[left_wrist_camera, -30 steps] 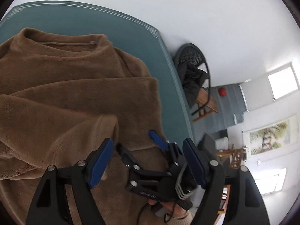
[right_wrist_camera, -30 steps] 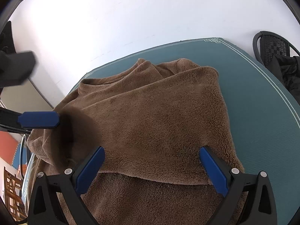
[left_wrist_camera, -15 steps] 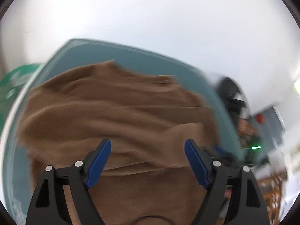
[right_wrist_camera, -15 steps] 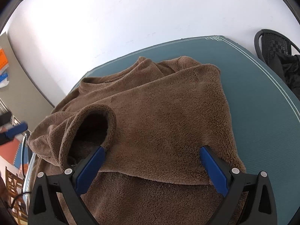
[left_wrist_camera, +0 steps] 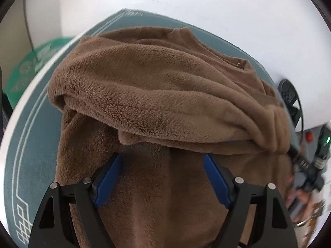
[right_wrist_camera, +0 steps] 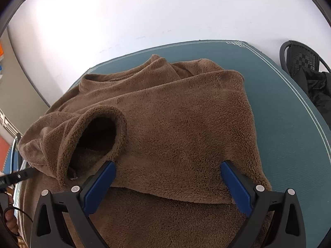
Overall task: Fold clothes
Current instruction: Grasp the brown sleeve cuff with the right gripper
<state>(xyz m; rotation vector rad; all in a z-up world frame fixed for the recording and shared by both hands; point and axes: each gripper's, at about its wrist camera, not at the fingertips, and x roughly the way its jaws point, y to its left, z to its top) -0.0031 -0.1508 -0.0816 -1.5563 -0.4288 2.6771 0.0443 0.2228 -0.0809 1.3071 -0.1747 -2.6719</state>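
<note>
A brown fleece sweater [right_wrist_camera: 175, 128] lies partly folded on the teal table mat [right_wrist_camera: 289, 107], filling the middle of both views. The left gripper [left_wrist_camera: 162, 165] and the right gripper [right_wrist_camera: 167, 172] hang over its lower part, jaws spread wide, holding nothing. A sleeve cuff [right_wrist_camera: 99, 136] gapes open at centre left in the right view.

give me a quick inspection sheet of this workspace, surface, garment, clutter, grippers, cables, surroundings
surface: teal mat with pale border lines, bare around the garment.
job's things: brown fleece garment partly folded, one layer lying across the lower part; open sleeve cuff on top near the left side.
clutter: nothing seen on the mat besides the garment.
grippers: left gripper open over the fleece, nothing between the pads; right gripper open, tips at the folded edge, not gripping.
cables: dark cable at the lower left edge of the right wrist view.
surroundings: white wall; black mesh chair beyond the mat's far corner; green patterned mat beside the table.
</note>
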